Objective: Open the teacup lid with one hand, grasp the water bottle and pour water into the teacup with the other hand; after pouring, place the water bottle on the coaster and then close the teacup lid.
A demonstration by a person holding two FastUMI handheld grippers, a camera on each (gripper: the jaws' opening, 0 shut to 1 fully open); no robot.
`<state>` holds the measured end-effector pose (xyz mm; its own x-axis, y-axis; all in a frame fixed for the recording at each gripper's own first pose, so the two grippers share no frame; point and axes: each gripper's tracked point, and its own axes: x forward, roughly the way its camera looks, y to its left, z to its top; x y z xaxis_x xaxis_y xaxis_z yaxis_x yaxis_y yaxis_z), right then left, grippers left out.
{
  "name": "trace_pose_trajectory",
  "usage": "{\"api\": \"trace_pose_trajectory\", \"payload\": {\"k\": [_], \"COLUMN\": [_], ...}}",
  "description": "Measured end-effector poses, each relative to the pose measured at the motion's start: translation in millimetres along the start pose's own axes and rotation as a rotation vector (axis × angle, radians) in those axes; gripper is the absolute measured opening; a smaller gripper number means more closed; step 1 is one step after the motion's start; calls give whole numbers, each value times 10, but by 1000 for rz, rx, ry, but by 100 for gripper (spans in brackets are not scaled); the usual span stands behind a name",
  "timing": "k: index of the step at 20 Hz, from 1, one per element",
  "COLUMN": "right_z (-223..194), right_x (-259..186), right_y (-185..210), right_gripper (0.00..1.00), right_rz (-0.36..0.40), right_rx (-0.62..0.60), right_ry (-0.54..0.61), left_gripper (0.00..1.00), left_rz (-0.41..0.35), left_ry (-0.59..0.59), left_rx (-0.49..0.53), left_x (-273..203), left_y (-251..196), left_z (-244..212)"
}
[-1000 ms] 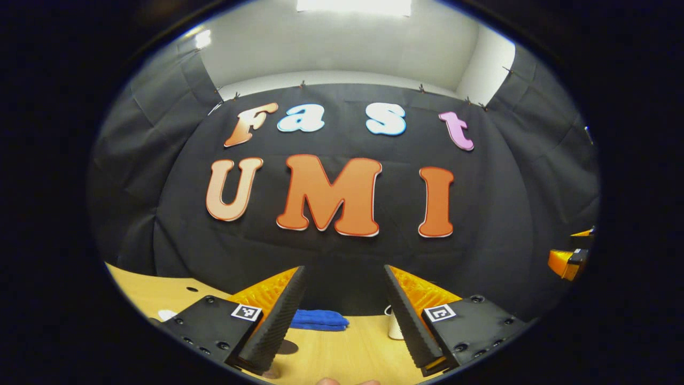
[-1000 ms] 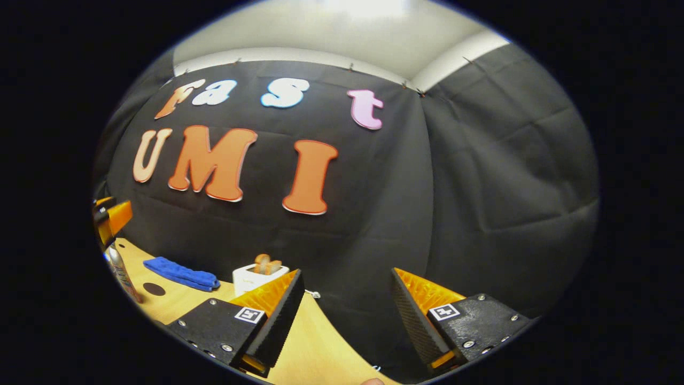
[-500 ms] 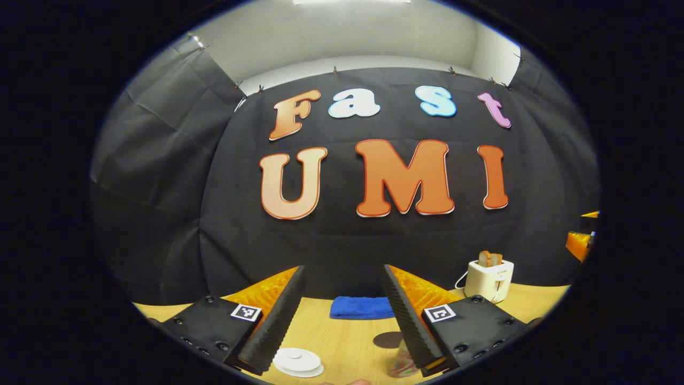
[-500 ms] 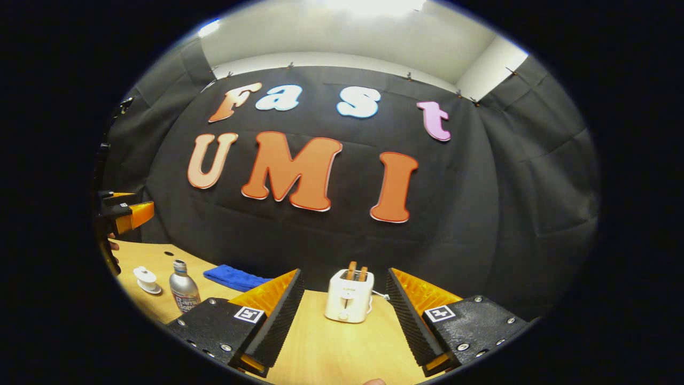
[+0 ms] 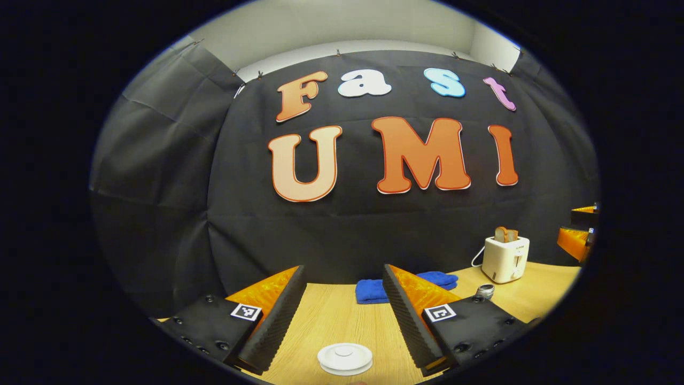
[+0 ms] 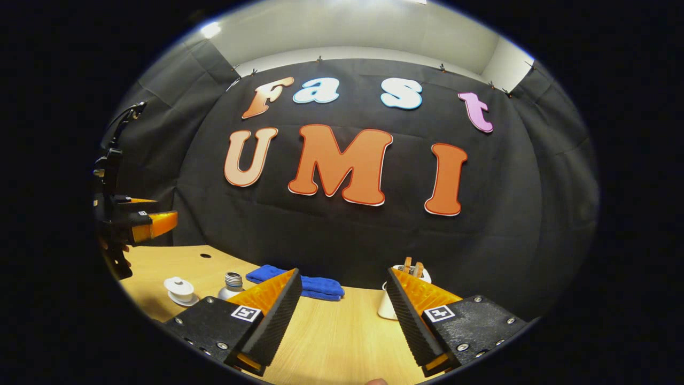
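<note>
The white lidded teacup [image 5: 344,357] sits on the wooden table [image 5: 331,315], low in the left gripper view, straight ahead of my left gripper [image 5: 343,270] and centred between its fingers. That gripper is open and holds nothing. The bottle's silver cap [image 5: 485,291] peeks over its right finger. In the right gripper view the teacup [image 6: 180,289] stands at the far left with the silver bottle [image 6: 233,282] just right of it, its body hidden behind my finger. My right gripper [image 6: 343,272] is open, empty, and well short of both.
A folded blue cloth [image 6: 315,286] lies by the back wall. A white toaster [image 5: 505,258] with toast stands at the back right. The other gripper [image 6: 144,224], held by a hand, hovers above the table's left end. A small hole [image 6: 206,255] marks the tabletop.
The left gripper view has tilted down and swung, so the teacup now lies centred between its fingers. The right gripper view has turned left: the toaster slid behind its right finger.
</note>
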<state>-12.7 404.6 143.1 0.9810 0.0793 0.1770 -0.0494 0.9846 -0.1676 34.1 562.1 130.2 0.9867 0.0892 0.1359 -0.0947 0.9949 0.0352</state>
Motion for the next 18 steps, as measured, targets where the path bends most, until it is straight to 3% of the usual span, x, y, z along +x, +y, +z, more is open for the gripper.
{"api": "trace_pose_trajectory", "payload": {"k": [10, 18], "right_z": [-453, -681], "right_x": [192, 205], "right_y": [652, 1072], "right_gripper": [98, 98], "right_rz": [137, 242], "right_rx": [54, 21], "right_ry": [86, 121], "left_gripper": [96, 94], "left_rz": [-17, -92], "left_ry": [109, 238], "left_rx": [12, 44], "left_x": [85, 128], "left_y": [237, 128], "left_z": [-580, -1123]}}
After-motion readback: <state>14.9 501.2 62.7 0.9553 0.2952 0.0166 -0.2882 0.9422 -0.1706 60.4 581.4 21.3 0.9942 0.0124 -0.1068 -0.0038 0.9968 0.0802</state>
